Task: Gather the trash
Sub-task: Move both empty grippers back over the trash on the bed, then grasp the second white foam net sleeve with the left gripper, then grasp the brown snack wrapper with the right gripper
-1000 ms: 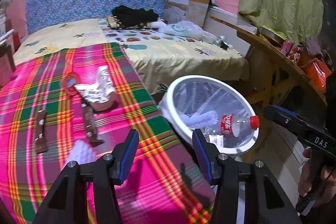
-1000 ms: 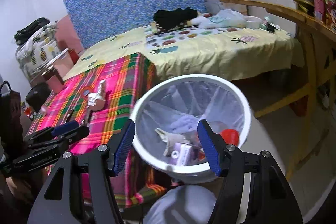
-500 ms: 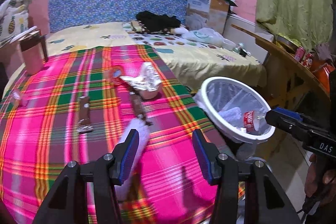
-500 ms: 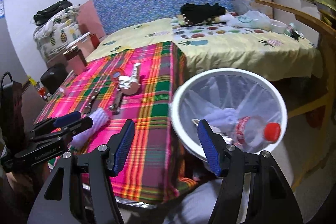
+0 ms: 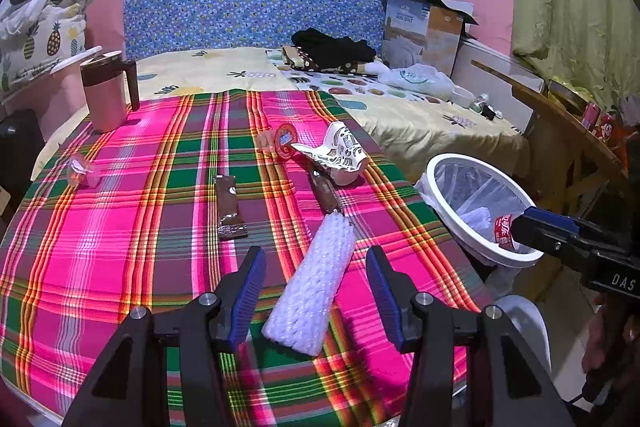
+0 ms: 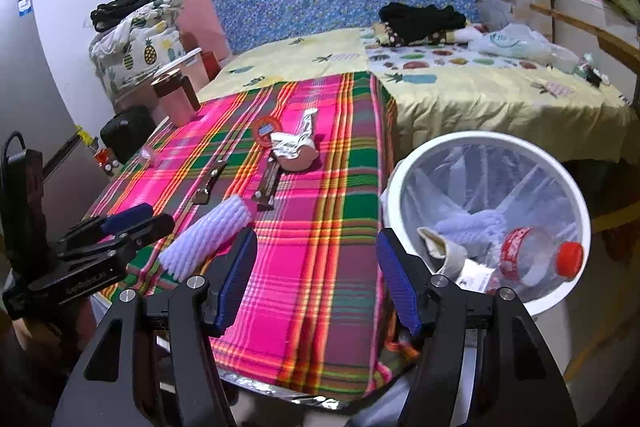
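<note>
A white foam net sleeve [image 5: 312, 287] lies on the plaid tablecloth [image 5: 120, 235], between the open fingers of my left gripper [image 5: 316, 293]; it also shows in the right wrist view [image 6: 206, 235]. Further back lie two brown wrappers [image 5: 229, 207] [image 5: 325, 191], a crumpled white carton [image 5: 336, 153], a red lid [image 5: 285, 139] and a small pink wrapper [image 5: 82, 173]. The white lined trash bin [image 6: 404, 187] stands off the table's right edge and holds a plastic bottle [image 6: 536, 257] and other trash. My right gripper [image 6: 316, 285] is open and empty over the table's front edge, left of the bin.
A pink mug with a brown lid [image 5: 106, 91] stands at the table's far left corner. A bed [image 5: 420, 107] with clothes and a bag lies behind. A wooden shelf [image 5: 560, 123] with cans is at the right, behind the bin.
Both grippers swung left, away from the bin and towards the table. The foam sleeve now lies between my left gripper's fingers. The bottle lies in the bin.
</note>
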`<state>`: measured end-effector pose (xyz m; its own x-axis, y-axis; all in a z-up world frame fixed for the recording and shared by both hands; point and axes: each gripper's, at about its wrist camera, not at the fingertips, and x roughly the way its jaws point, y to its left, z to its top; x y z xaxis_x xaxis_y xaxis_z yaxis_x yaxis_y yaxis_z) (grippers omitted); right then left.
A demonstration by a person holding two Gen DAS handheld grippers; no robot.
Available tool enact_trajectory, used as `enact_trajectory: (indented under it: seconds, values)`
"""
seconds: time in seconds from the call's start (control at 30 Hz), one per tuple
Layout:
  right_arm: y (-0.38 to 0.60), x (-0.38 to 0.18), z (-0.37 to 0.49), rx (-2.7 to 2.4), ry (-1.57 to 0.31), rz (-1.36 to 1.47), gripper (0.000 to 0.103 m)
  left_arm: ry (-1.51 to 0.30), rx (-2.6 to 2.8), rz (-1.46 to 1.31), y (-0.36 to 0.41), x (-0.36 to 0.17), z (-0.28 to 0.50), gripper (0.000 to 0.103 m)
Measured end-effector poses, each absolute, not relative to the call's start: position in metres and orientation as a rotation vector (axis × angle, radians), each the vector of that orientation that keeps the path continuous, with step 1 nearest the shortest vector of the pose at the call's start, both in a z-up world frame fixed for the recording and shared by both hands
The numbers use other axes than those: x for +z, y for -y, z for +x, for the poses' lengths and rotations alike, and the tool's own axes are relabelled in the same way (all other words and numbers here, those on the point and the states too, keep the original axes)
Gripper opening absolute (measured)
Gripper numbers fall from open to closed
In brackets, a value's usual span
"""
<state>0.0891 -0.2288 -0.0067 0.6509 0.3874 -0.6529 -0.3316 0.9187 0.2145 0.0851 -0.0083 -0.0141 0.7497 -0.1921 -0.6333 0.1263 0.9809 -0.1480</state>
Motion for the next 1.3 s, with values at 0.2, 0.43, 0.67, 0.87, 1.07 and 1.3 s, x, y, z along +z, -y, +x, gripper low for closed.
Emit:
enact_trajectory:
  seconds: [0.2, 0.43, 0.67, 0.87, 1.07, 1.3]
  values:
    - [0.224, -0.009, 0.089, 0.427, -0.784, 0.09, 0.063, -0.723, -0.188, -0.084, 0.01, -0.023, 0.088, 0.052]
    - [0.216, -0.012, 0.091, 0.442, -0.803, 0.087, 0.063, -0.78, -0.196, -0.046, 0.019, -0.046, 0.1, 0.051]
    - [0.21, -0.012, 0.094, 0.451, -0.806, 0.078, 0.059, -0.816, -0.183, -0.051, 0.018, -0.055, 0.1, 0.027]
    - [0.201, -0.012, 0.1, 0.461, -0.808, 0.07, 0.05, -0.774, -0.148, -0.1, 0.002, -0.043, 0.094, 0.025]
    - [0.188, -0.018, 0.108, 0.472, -0.821, 0.053, 0.043, -0.735, -0.079, -0.154, -0.022, -0.033, 0.091, 0.025]
    - [0.171, -0.025, 0.125, 0.483, -0.84, 0.034, 0.039, -0.717, -0.003, -0.206, -0.049, -0.032, 0.096, 0.025]
